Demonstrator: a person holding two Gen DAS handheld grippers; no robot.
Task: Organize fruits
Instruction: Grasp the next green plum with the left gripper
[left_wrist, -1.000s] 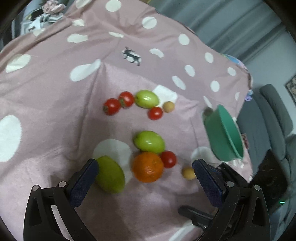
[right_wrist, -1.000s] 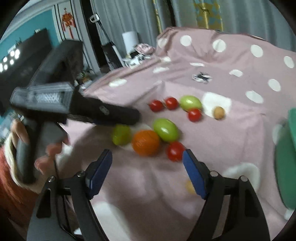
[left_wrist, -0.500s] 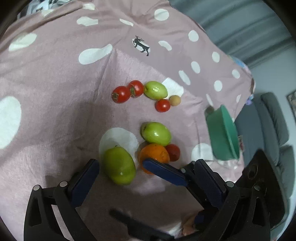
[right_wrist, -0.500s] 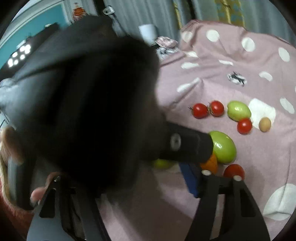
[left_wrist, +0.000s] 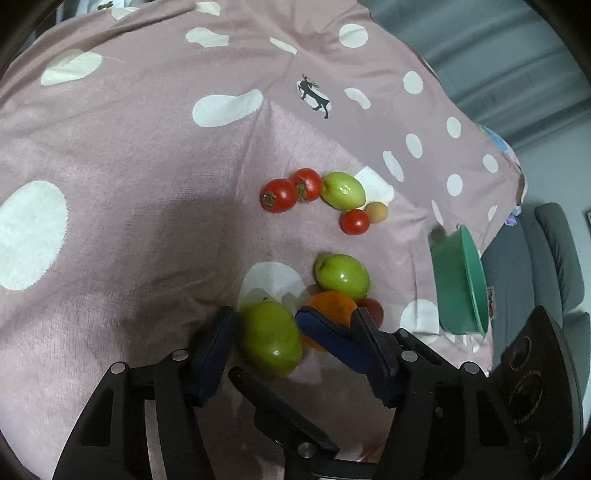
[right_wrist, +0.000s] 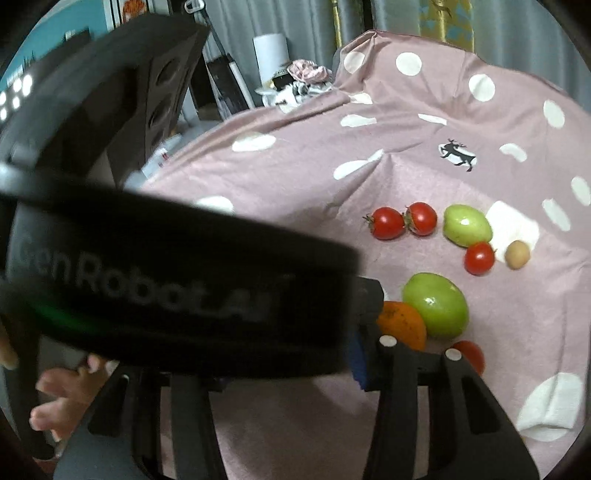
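Note:
A large green fruit lies on the pink dotted cloth, between the closing jaws of my left gripper. Its left pad is close beside the fruit. My right gripper reaches in from the lower right, also closing. Its blue pad is against the fruit's right side and its dark finger runs below the fruit. An orange and a second green fruit sit just beyond. In the right wrist view the left gripper's body hides the grasp, leaving one right finger and the orange visible.
A green bowl stands at the cloth's right edge. Farther off lie tomatoes, another green fruit and a small brown fruit. A grey sofa is beyond the edge. A hand holds the left gripper.
My left jaws have narrowed from wide open around the green fruit. The right gripper came in from the right, and its fingers drew together at that fruit. The left gripper now fills the right wrist view.

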